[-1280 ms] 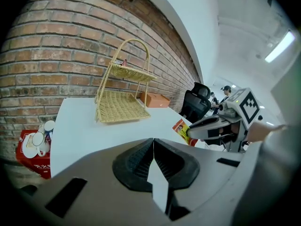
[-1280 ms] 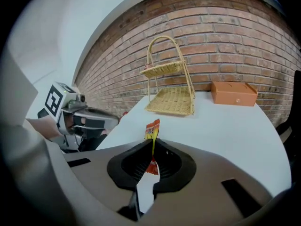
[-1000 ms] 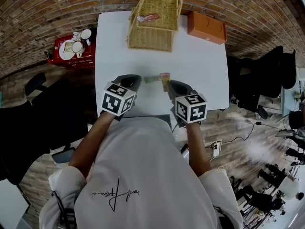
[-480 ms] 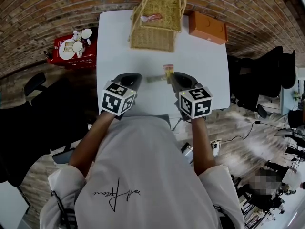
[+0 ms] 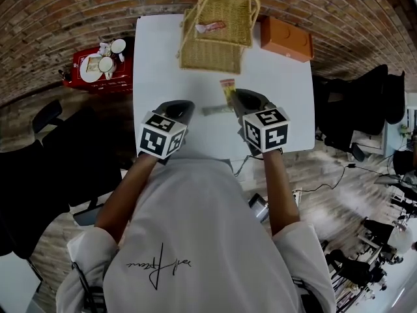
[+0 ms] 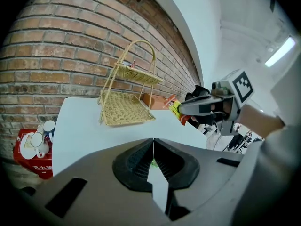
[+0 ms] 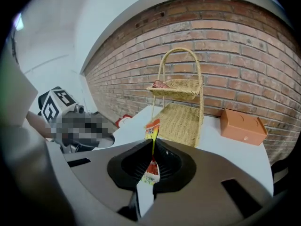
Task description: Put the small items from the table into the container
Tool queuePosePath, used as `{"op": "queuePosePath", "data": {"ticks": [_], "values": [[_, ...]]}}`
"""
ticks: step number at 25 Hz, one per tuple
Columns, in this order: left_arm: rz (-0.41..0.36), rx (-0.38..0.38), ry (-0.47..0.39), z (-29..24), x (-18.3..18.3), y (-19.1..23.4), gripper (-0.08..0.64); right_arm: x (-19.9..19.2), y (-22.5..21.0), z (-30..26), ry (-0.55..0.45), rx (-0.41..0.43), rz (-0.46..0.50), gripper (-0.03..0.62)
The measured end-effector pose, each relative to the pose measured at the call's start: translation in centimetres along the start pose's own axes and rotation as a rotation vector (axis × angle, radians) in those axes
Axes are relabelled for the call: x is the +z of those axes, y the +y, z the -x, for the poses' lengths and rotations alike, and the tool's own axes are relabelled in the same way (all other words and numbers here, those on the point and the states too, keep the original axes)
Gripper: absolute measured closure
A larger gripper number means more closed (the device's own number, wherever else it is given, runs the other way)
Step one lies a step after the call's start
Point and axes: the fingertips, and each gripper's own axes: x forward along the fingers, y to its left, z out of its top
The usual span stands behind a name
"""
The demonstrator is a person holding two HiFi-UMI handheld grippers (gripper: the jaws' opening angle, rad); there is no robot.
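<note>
Head view, from the left edge: a red tray (image 5: pixel 88 67) with white cups (image 5: pixel 111 54) on it sits off the worktop (image 5: pixel 156 51), just past its left side. My left tool (image 5: pixel 177 105) is over the near part of the worktop, and the left gripper view shows its jaws pressed together with nothing gripped. A sliver of green shows through the slit behind the tips, but I cannot tell what it is.

Just to the right, a flat green packet (image 5: pixel 217 110) lies on the white surface between my two tools, touching neither. At the far edge stands the two-tier wicker basket (image 5: pixel 218 51), with a red-and-white packet (image 5: pixel 208 27) in its upper tier.

My right tool (image 5: pixel 236 96) is clamped narrowly on a thin red, yellow and orange sachet (image 5: pixel 227 87). In the right gripper view the sachet stands edge-on between the pads, its top end poking out past the tips toward the basket. The left gripper view shows it held clear of the worktop, short of the basket.

Furthest right, an orange box (image 5: pixel 285 36) rests at the far corner, just beside the basket.
</note>
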Motion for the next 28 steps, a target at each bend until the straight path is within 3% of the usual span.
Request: {"op": "queuePosePath", "data": {"ticks": [5,28], "values": [[0.026,-0.027,0.000,-0.3,0.3,0.0,0.549,0.6,-0.6,-1.6,0.022,-0.005,0.024,0.560],[0.093,-0.012,0.008,-0.9,0.2,1.2,0.549,2.7,-3.3,-6.2,0.052,-0.015,0.041,0.560]]}}
